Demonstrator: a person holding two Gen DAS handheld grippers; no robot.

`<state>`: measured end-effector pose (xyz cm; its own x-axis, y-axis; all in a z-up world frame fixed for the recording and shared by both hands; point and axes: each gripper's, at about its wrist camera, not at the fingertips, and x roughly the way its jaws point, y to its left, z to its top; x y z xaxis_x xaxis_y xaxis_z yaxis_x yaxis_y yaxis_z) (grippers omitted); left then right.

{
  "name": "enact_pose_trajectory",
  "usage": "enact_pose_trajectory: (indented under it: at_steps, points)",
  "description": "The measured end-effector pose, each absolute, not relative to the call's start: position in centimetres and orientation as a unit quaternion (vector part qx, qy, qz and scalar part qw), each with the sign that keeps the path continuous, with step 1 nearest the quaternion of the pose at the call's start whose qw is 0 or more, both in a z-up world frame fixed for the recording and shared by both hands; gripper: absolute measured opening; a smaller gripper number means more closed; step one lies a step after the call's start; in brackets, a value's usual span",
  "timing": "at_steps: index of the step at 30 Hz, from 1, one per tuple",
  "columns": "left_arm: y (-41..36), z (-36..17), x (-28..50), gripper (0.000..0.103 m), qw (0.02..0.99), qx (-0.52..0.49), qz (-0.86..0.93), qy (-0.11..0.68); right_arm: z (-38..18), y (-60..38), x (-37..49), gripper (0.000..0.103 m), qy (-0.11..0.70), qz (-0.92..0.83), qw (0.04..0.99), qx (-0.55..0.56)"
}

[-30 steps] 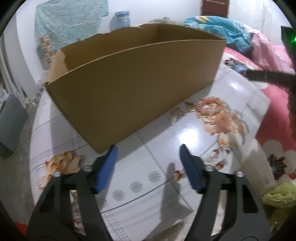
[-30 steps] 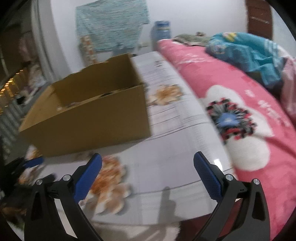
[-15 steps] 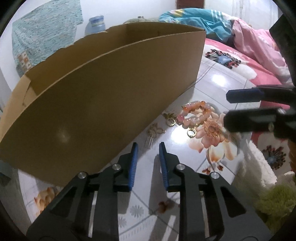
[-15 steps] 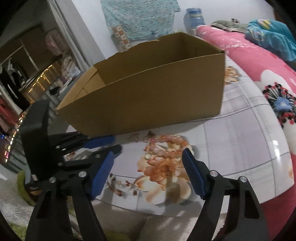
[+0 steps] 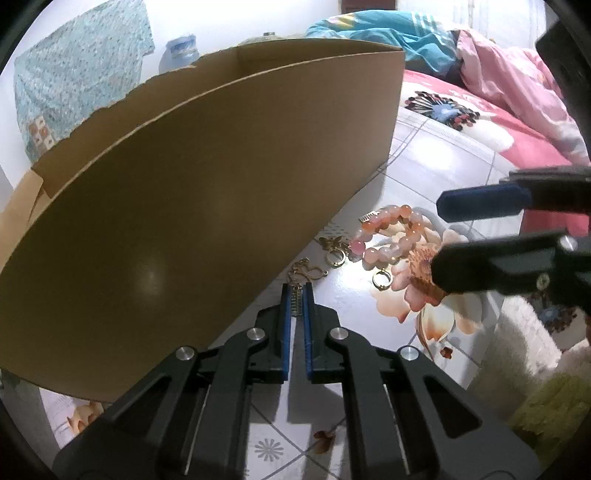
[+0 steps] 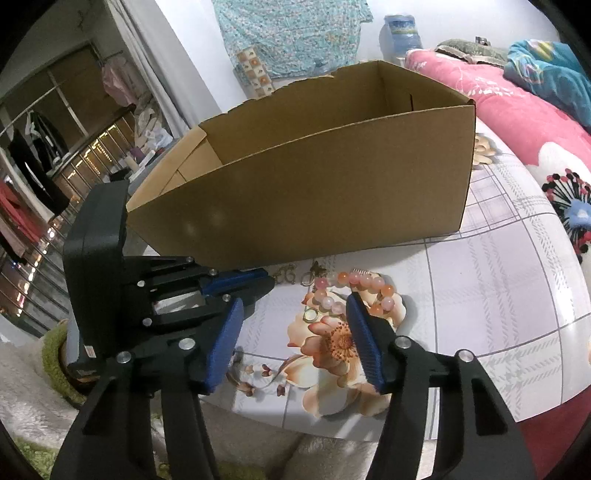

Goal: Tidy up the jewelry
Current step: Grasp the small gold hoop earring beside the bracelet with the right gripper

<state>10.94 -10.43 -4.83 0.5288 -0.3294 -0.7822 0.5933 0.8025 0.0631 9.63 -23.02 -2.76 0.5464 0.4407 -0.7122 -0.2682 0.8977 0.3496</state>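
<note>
A pink bead bracelet (image 5: 388, 236) (image 6: 354, 288) lies on the floral tabletop (image 5: 351, 306) in front of an open cardboard box (image 5: 207, 177) (image 6: 306, 184). Small gold earrings and clips (image 5: 334, 256) (image 6: 310, 275) lie beside it. My left gripper (image 5: 296, 295) is shut on a gold hair clip (image 5: 308, 275), pinching its comb end against the table; it also shows in the right wrist view (image 6: 258, 280). My right gripper (image 6: 293, 314) is open, its fingers low over the bracelet's near side; it also shows in the left wrist view (image 5: 443, 236).
A bed with a pink floral quilt (image 6: 517, 122) runs along the right. A white fluffy rug and green mat (image 5: 546, 402) lie below the table's edge. A water jug (image 6: 400, 33) and a hanging cloth (image 6: 291, 33) are by the far wall.
My left gripper moved forward to the jewelry and closed from wide open onto the gold hair clip. My right gripper swung left and down toward the bracelet, staying open.
</note>
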Motion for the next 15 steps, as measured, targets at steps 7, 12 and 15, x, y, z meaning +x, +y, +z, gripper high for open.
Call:
enact_pose_trajectory:
  at_steps: [7, 12, 15]
  points:
    - [-9.9, -4.5, 10.2, 0.000, 0.861, 0.153, -0.268, 0.405, -2.8, -22.8, 9.7, 0.053, 0.429, 0.205, 0.874, 0.101]
    - [-8.6, -4.2, 9.4, 0.000, 0.863, 0.141, -0.261, 0.408, -2.5, -22.2, 9.6, 0.052, 0.427, 0.216, 0.873, 0.092]
    - [-7.5, -3.6, 8.9, 0.000, 0.866, 0.124, -0.260, 0.410, -2.4, -21.9, 9.5, 0.051, 0.428, 0.221, 0.872, 0.087]
